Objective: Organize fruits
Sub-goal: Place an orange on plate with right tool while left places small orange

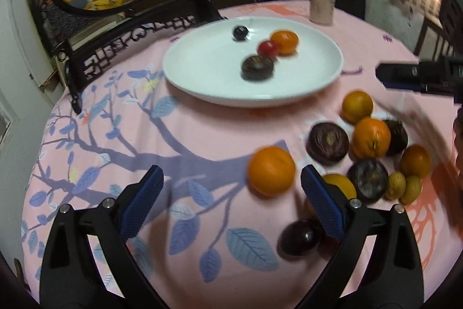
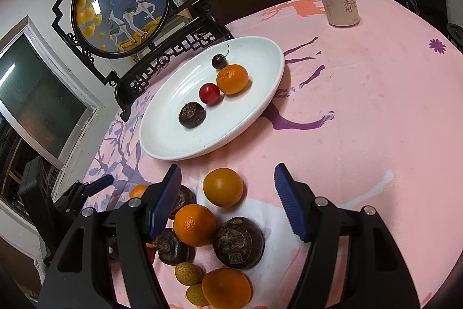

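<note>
Fruit lies in two groups on a pink tablecloth. At far left stands a framed round deer picture. Next comes the white plate, holding a dark brown fruit, a red fruit, an orange and a stemmed cherry. The left gripper hangs above the cloth with its jaws spread wide, nothing between the pads; a loose orange lies ahead between its fingers, untouched. The right gripper is about half open and empty, over the pile of oranges and dark fruits. A drink can stands at the far right.
</note>
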The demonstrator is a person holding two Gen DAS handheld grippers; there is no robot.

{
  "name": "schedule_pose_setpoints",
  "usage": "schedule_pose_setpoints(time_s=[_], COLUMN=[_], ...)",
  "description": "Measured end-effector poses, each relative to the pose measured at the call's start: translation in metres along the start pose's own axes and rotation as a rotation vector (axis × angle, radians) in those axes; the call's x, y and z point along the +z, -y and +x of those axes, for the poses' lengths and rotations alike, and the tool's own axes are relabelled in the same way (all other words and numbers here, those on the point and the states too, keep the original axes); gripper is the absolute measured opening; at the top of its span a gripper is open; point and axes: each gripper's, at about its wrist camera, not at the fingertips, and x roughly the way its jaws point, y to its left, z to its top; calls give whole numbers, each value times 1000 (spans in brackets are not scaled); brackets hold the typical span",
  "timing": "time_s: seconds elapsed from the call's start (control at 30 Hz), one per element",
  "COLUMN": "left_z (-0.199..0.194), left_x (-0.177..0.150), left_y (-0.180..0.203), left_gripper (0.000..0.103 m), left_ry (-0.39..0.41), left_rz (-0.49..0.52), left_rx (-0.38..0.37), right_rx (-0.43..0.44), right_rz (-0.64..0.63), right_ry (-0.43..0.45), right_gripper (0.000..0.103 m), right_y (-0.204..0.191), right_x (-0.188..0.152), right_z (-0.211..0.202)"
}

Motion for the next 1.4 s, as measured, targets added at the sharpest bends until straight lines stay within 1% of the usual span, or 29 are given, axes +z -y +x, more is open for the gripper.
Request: schedule_pose_setpoints(time_s=[0.07,0.17,0.2,0.23,0.27,0.3,0.33,0.4,0.6,0.63,0.7,0.77,0.8,0.83,0.9,0.93,1.0,1.1,1.17,1.27,1.3,1.37,1.4], left_z=[0,7,8,10,11,12,14,16,14,14,14,14,16,17,15,14,12,3,-8,-16,-14,-6,1], left_x=[0,0,0,1,1,2,1,1,1,1,1,2,1,0,0,0,1,3,8,27,38,57,66], left_y=[-2,-12,-14,-17,-18,-19,-20,-22,-23,-24,-26,-31,-32,-32,-25,-22,-22,-32,-41,-42,-42,-42,-40], left_gripper=[96,94,87,77,71,56,46,38,38,38,38,38,38,38,38,38,38,38,38,38,38,38,38], left_ry=[-1,-26,-31,-35,-38,-43,-50,-66,-80,-81,-80,-76,-82,-84,-75,-74,-64,-23,17,60,67,63,61], left_rz=[-9,-66,-81,-100,-111,-122,-129,-155,-159,-159,-158,-173,-181,-177,-145,-134,-131,-171,-206,-200,-199,-206,-208], left_rx=[-13,-73,-91,-116,-128,-142,-159,-223,-230,-225,-204,-187,-183,-180,-159,-171,-166,-146,-164,-134,-122,-118,-117], right_rx=[-2,-5,-6,-1,9,20,24,26,4,-4,-17,-24,-12,0,0,2,8,19,32,32,24,-10,-10], right_rz=[-10,-24,-27,-29,-27,-22,-18,-18,-10,-9,-11,-23,-16,-4,-9,-10,-10,-14,-25,-50,-62,-96,-94], right_ry=[-3,-5,-6,-12,-18,-25,-27,-31,-78,-92,-117,-112,-121,-126,-122,-121,-116,-88,-47,25,42,65,67], right_gripper=[67,67,67,67,67,67,67,67,67,65,60,43,38,37,37,37,37,37,37,37,37,37,37], right_y=[-2,-5,-6,-7,-8,-9,-10,-12,-12,-11,-9,-9,-8,-7,-7,-7,-7,-8,-12,-22,-26,-38,-40], right_x=[-1,-2,-3,-4,-4,-4,-4,-4,-3,-4,-6,-7,-7,-8,-9,-10,-11,-10,-8,3,7,23,29], right_z=[1,4,5,7,8,11,12,15,31,35,41,42,43,44,43,42,38,27,14,0,-1,3,7])
